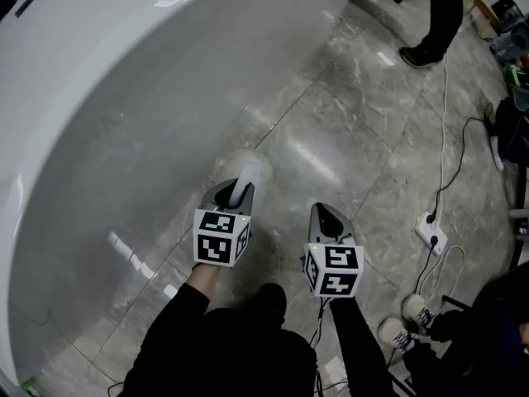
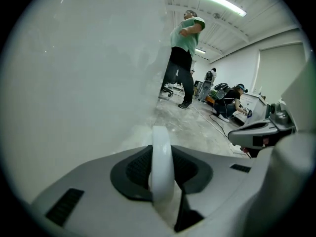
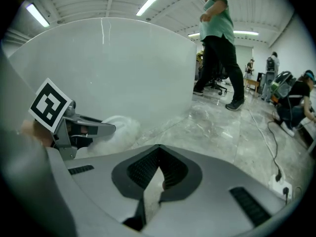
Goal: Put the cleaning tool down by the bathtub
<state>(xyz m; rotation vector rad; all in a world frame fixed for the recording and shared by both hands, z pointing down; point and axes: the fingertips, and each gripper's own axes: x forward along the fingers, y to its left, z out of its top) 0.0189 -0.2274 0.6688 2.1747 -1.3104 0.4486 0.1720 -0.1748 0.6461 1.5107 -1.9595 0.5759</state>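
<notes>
My left gripper (image 1: 239,191) clamps the cleaning tool (image 1: 249,169); my right gripper (image 1: 328,218) is closed on nothing. Released early, the tool may bounce away from the bathtub (image 1: 124,98) at left.

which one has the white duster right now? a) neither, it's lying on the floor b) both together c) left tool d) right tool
C: the white duster has its handle clamped between the jaws of the left tool, above the floor beside the bathtub, while the right tool has its jaws together on nothing.
</notes>
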